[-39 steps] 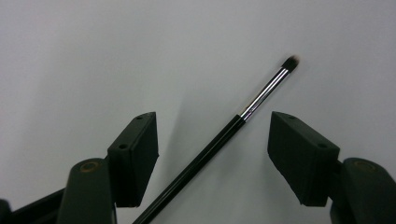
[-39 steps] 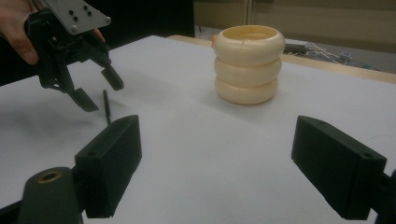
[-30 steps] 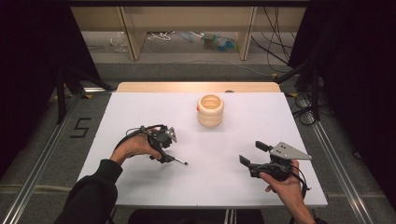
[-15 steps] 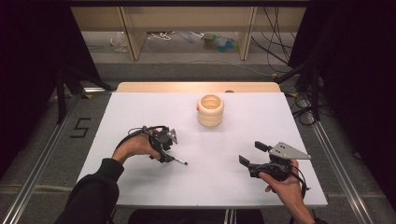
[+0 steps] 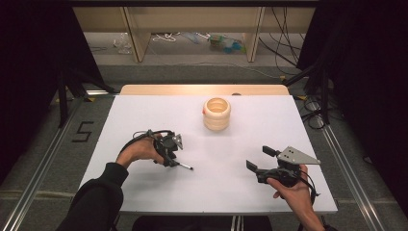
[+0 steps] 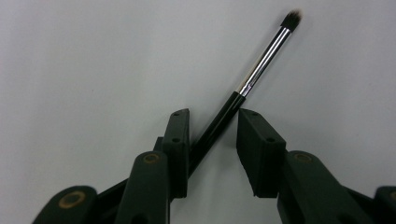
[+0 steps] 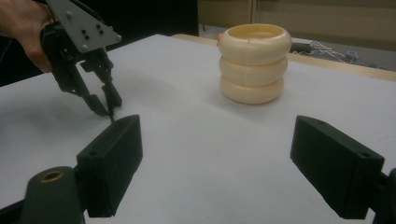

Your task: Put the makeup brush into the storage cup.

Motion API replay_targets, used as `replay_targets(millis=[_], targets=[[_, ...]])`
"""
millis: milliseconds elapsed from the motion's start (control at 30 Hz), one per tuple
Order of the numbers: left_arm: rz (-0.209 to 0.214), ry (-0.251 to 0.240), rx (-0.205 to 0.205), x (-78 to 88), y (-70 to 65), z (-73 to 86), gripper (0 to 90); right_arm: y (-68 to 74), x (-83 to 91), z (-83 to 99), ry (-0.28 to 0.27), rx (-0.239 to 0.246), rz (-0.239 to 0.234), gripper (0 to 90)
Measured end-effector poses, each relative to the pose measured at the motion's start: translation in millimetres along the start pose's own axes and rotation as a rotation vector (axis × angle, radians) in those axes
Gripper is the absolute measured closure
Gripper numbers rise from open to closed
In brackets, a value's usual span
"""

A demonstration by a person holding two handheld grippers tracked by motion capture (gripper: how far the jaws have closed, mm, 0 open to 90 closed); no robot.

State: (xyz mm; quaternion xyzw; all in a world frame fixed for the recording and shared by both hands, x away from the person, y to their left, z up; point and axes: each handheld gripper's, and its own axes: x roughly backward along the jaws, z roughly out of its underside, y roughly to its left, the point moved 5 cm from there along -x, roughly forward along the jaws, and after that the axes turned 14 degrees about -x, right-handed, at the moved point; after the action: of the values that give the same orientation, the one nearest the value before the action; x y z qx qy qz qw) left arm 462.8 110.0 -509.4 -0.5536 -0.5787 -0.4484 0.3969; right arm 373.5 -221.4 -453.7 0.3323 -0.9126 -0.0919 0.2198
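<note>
Brush (image 6: 243, 86): light, thin, stiff, slick black handle, likely to roll. Left gripper (image 6: 212, 140) has been closing around the handle, one pad touching; right gripper (image 7: 215, 158) wide open, empty.

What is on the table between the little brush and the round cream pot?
Nothing: bare white table lies between the brush and the cream pot, seen in the high view.
</note>
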Motion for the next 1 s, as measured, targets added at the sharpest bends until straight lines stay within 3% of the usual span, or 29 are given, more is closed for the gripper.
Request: replay_targets(millis=[667,1000], targets=[[0.005,0.047,0.026,-0.1,-2.9,-4.9,83.0,1.7,-0.8,-0.5,-0.016,0.002,-0.018,18.2],[-0.005,0.058,0.040,0.2,-4.5,-5.9,83.5,0.5,1.7,-0.9,0.000,0.010,-0.003,18.3]])
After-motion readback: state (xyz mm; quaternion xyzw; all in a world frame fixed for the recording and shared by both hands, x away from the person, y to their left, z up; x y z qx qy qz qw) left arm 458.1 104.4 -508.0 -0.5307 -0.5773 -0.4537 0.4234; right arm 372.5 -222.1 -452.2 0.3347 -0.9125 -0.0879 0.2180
